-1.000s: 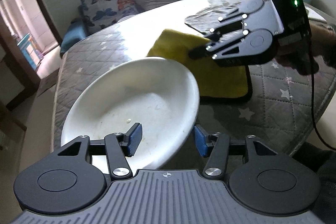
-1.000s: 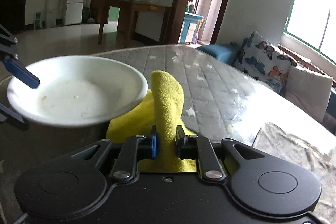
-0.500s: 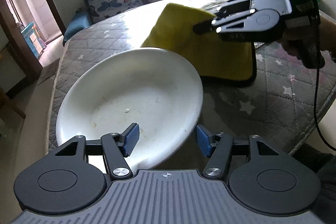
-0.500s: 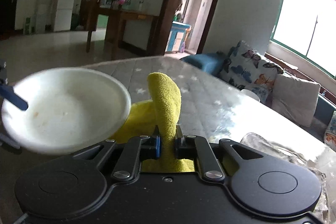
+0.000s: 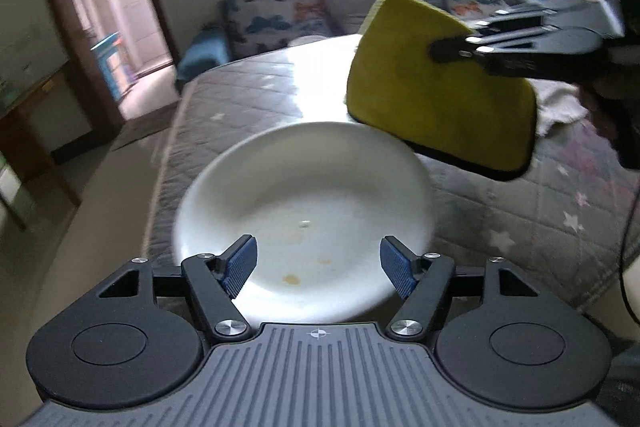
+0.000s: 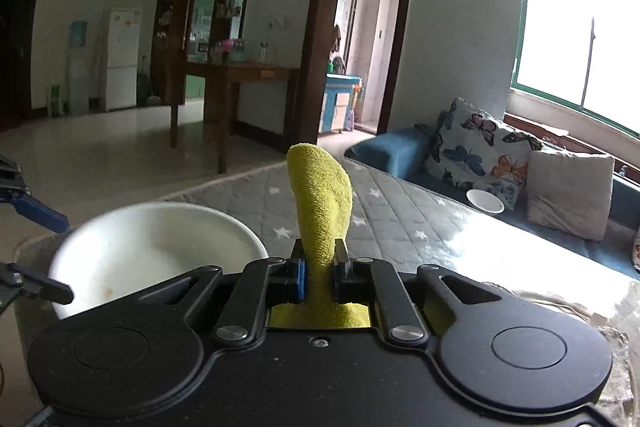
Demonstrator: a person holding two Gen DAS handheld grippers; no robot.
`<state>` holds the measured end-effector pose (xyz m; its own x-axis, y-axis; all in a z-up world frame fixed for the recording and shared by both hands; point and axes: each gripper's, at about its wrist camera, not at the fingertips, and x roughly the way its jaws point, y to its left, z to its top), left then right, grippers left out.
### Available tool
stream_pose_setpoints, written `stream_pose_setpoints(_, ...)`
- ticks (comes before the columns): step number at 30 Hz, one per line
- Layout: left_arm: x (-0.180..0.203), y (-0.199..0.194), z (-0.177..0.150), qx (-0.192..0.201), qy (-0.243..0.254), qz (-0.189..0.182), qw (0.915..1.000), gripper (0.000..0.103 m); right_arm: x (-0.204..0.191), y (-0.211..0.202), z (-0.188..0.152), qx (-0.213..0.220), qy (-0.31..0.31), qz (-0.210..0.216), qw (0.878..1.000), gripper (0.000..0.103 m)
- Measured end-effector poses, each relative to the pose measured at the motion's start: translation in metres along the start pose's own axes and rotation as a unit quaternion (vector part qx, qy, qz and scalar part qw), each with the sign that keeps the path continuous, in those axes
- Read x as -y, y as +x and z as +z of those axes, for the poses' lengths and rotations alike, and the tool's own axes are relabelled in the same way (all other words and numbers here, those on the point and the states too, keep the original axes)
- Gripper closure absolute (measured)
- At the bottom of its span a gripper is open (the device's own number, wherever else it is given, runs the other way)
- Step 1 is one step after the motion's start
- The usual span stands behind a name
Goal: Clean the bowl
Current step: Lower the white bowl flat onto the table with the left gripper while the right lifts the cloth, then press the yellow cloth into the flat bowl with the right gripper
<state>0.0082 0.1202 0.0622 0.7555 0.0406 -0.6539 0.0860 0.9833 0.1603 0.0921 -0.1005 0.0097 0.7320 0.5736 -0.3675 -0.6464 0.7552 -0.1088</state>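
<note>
Left wrist view: since the earlier frames the yellow cloth (image 5: 436, 95) has risen clear of the quilted table (image 5: 520, 211) and now hangs in the air over the far right rim of the white bowl (image 5: 308, 203), well above where it lay. The right gripper (image 5: 440, 51) pinches its upper edge; the cloth's long axis slopes down to the right. The left gripper (image 5: 316, 263) has its blue pads spread wide, with the bowl's near rim between them, its stained hollow facing up.

Right wrist view: the right gripper (image 6: 320, 269) is pressed together on the cloth (image 6: 324, 199), a fold standing upright. The bowl (image 6: 152, 247) sits lower left, nearer than before.
</note>
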Motion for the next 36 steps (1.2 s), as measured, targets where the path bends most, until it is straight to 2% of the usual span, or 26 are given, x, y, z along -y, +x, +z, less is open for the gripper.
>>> stream_pose_setpoints(9, -0.037, 0.001, -0.003, -0.025, -0.111, 0.055, 0.9919, 0.033, -0.016, -0.011, 0.015, 0.028, 0.008, 0.041, 0.999, 0.090)
stream_pose_setpoints(20, -0.045, 0.009, -0.009, -0.053, -0.178, 0.047, 0.9814, 0.033, -0.047, -0.003, 0.012, 0.019, 0.023, 0.095, 0.995, 0.090)
stream_pose_setpoints(33, -0.040, 0.014, -0.018, -0.078, -0.223, 0.036, 0.9709, 0.034, -0.073, 0.000, -0.003, -0.011, 0.024, 0.116, 0.993, 0.090)
stream_pose_setpoints(36, -0.035, 0.018, -0.019, -0.086, -0.224, 0.030, 0.9703, 0.038, -0.078, 0.002, -0.007, -0.019, 0.019, 0.121, 0.992, 0.090)
